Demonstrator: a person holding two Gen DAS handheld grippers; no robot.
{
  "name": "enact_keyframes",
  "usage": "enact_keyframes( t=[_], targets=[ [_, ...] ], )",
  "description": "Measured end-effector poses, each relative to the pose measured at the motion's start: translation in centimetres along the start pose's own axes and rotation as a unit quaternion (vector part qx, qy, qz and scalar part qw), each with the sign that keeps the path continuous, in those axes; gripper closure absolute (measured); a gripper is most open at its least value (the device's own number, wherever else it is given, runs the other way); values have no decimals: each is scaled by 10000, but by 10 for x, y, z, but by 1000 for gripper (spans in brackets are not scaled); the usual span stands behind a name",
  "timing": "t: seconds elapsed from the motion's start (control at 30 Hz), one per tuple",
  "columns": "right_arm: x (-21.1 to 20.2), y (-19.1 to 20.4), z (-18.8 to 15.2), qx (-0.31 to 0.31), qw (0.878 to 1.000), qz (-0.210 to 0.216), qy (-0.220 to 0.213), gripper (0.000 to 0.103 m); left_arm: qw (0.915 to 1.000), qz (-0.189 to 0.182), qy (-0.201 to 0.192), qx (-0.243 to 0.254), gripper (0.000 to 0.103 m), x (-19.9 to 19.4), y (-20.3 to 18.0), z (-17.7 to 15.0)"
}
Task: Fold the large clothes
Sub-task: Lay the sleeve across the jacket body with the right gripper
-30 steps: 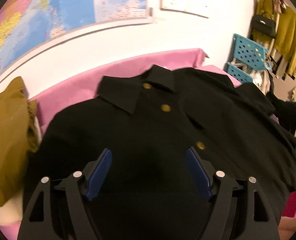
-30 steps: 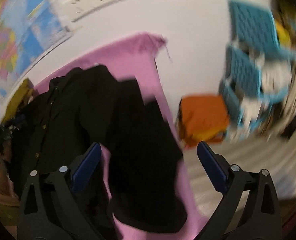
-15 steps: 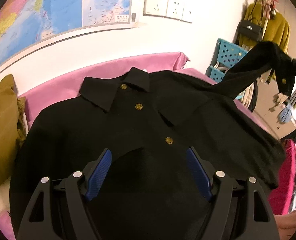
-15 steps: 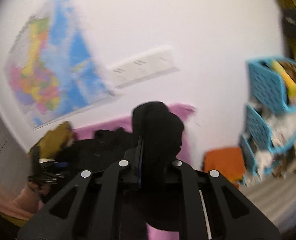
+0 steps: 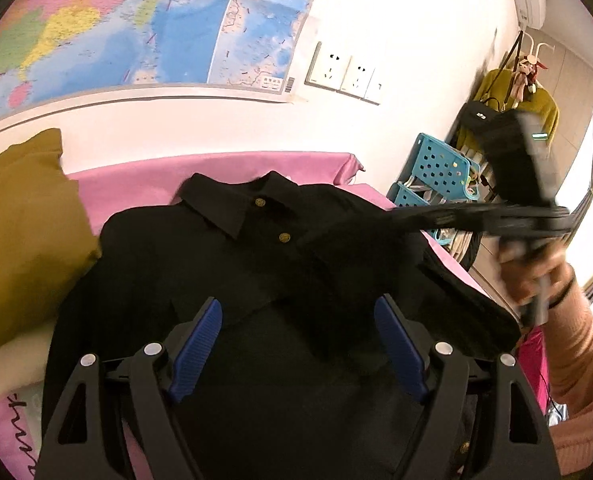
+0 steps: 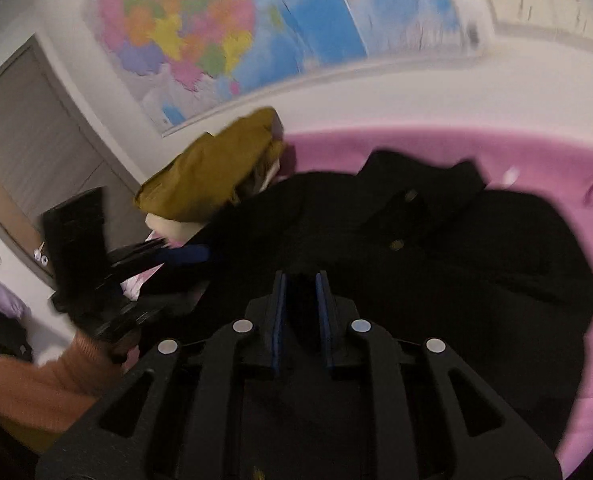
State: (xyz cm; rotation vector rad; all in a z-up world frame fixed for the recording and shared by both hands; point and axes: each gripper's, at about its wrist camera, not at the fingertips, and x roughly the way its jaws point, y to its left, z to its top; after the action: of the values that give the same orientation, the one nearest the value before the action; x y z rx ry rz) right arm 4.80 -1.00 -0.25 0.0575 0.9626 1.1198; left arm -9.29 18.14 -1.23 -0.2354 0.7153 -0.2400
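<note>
A second ago the right gripper [image 6: 300, 304] was spread empty over the sleeve [image 5: 360, 236]; now its fingers are pinched narrow on that black fabric and have carried it across the chest of the black button shirt [image 5: 232, 280], which lies centre frame on the pink cover [image 5: 216, 172]. So the first inward fold looks underway. The left gripper [image 5: 298, 344] hovers wide, holding nothing, at lower centre. A mustard cushion [image 5: 24, 236] crowds the shirt's side at left, likely hampering the other sleeve's fold
</note>
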Motion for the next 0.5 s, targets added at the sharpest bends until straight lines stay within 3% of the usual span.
enact_keyframes(
  t=[0.03,0.07,0.2,0.23,0.27,0.37,0.5],
  targets=[
    [13,-4,-1,104,9999,-32,99,59,10000,23,56,7,26,1,1,-2],
    [23,-8,-1,188,9997,-41,148,49,9999,30,109,9,25,2,2,-4],
    [18,-18,-10,302,9995,-14,47,49,9990,-75,431,67,25,16,-1,-13],
    [7,-22,-11,286,9996,-45,-63,48,9984,-137,539,128,21,21,-6,-15],
    [-10,-28,-13,275,9990,-209,-273,47,9978,-179,611,183,15,25,-10,-17],
    [-52,-63,-19,636,9926,-703,-760,41,9937,-260,980,468,14,48,-23,-21],
    [-90,-126,-40,1352,9755,-1499,-869,40,9882,-257,1483,275,20,86,-19,-17]
  ],
)
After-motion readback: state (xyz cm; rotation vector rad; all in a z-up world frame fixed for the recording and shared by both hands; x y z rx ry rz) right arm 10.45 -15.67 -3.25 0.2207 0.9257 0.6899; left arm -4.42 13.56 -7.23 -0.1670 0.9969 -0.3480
